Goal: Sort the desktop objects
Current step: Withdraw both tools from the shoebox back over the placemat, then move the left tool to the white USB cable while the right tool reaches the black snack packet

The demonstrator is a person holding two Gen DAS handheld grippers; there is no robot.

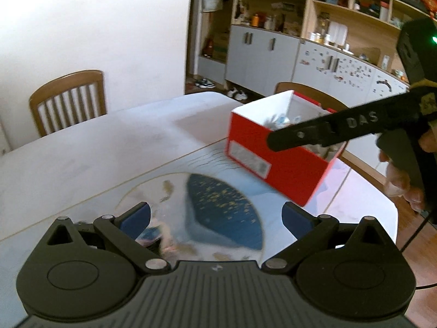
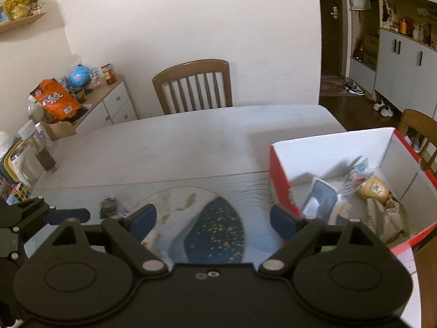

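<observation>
A red cardboard box with a white inside stands on the table at the right; in the right wrist view the box holds a blue-and-white packet, a brown jar, a crumpled paper bag and small wrappers. My left gripper is open and empty over a blue patterned mat. My right gripper is open and empty beside the box's left wall; it shows in the left wrist view in front of the box. A small dark packet lies on the mat's left part.
A white table with wooden chairs behind it. A sideboard with snacks and jars stands at the left, bottles and a puzzle cube at the table's left edge. Cabinets and shelves line the far wall.
</observation>
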